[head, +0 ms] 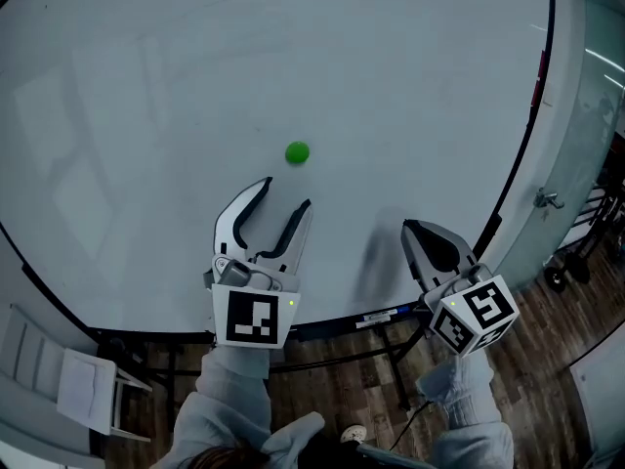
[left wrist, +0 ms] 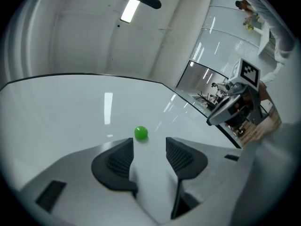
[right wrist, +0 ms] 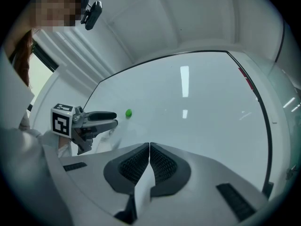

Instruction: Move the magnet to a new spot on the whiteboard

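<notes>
A small round green magnet [head: 297, 151] sticks to the whiteboard [head: 146, 115] near its middle. My left gripper [head: 286, 191] is open just below the magnet, a short gap away, with nothing between its jaws. In the left gripper view the magnet [left wrist: 140, 133] lies just beyond the left gripper [left wrist: 149, 143], slightly towards the left jaw. My right gripper [head: 411, 225] hangs at the board's lower right, jaws pressed together and empty. The right gripper view shows the right gripper [right wrist: 149, 145] shut, with the magnet [right wrist: 128, 112] far off to the left.
The whiteboard has a thin black frame [head: 522, 154] and stands on a stand above a wooden floor [head: 547, 330]. A folded white step stool [head: 83, 384] leans at the lower left. Red markings [head: 536, 84] sit at the board's right edge.
</notes>
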`<action>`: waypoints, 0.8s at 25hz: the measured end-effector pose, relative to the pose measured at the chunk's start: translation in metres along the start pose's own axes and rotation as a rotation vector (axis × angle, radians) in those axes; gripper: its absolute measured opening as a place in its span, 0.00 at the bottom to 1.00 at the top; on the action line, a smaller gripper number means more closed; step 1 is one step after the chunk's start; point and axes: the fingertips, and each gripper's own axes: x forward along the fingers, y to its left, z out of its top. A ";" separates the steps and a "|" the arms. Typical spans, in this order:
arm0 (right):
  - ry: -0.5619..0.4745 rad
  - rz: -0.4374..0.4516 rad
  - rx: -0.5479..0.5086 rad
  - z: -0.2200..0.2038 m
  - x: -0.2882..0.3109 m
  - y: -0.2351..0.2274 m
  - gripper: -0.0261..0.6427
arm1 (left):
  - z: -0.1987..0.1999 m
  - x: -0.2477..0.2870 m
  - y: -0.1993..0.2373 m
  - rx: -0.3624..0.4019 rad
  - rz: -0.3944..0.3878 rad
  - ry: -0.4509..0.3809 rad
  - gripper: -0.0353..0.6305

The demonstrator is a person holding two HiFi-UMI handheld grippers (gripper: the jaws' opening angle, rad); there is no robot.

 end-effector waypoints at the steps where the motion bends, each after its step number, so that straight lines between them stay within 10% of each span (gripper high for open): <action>1: -0.001 -0.002 0.000 0.000 0.001 -0.003 0.08 | 0.004 0.006 0.002 0.004 0.006 0.001 0.38; 15: -0.004 0.004 -0.028 -0.001 0.002 -0.021 0.08 | 0.028 0.048 0.009 0.288 0.105 0.042 0.32; 20: -0.008 -0.003 -0.015 0.000 0.002 -0.027 0.08 | 0.030 0.050 0.015 0.282 0.130 0.045 0.25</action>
